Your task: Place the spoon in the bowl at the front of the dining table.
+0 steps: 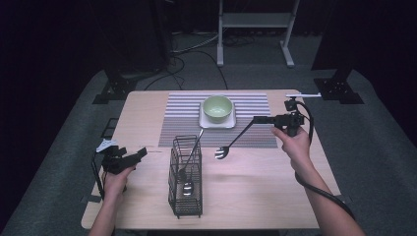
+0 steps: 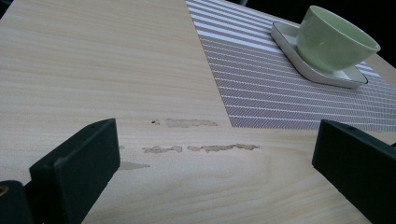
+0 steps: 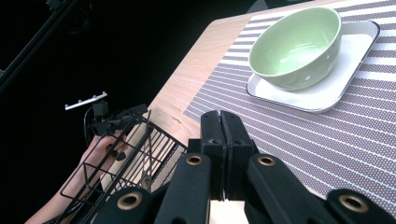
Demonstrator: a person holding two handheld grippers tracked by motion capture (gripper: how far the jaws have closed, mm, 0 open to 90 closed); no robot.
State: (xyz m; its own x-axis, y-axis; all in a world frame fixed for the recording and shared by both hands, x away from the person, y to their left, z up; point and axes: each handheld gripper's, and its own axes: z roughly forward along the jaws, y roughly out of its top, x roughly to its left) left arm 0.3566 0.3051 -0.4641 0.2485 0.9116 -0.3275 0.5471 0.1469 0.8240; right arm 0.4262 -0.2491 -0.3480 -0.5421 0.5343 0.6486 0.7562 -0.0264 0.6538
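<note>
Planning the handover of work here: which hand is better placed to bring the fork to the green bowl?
Right. The right gripper already clamps the fork near the green bowl; the left gripper sits open, farther off.

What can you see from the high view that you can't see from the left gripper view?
The high view adds the fork held in the right gripper and the black wire basket with a spoon. The left gripper view adds scuff marks on the wood. Both share the green bowl, white tray and striped mat.
</note>
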